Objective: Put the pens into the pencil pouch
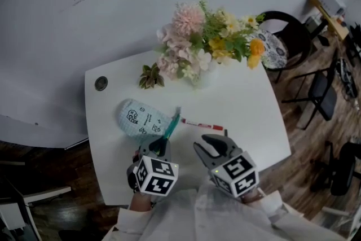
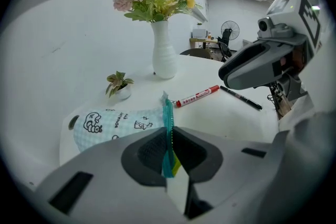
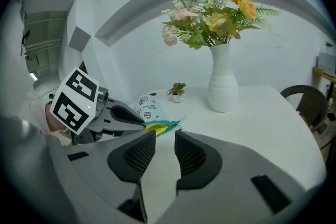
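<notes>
One pencil pouch (image 1: 141, 118) is counted on one white table (image 1: 248, 104). Two pens are seen: one red-capped pen (image 2: 197, 96) and one black pen (image 2: 240, 97). One white vase (image 2: 164, 55) of flowers is counted, and one small potted plant (image 2: 119, 84). One round cable hole (image 1: 101, 83) is set in the tabletop. Two grippers are present: one left gripper (image 1: 159, 147) and one right gripper (image 1: 214, 141). One round chair (image 1: 285, 36) is made out beyond the table.
</notes>
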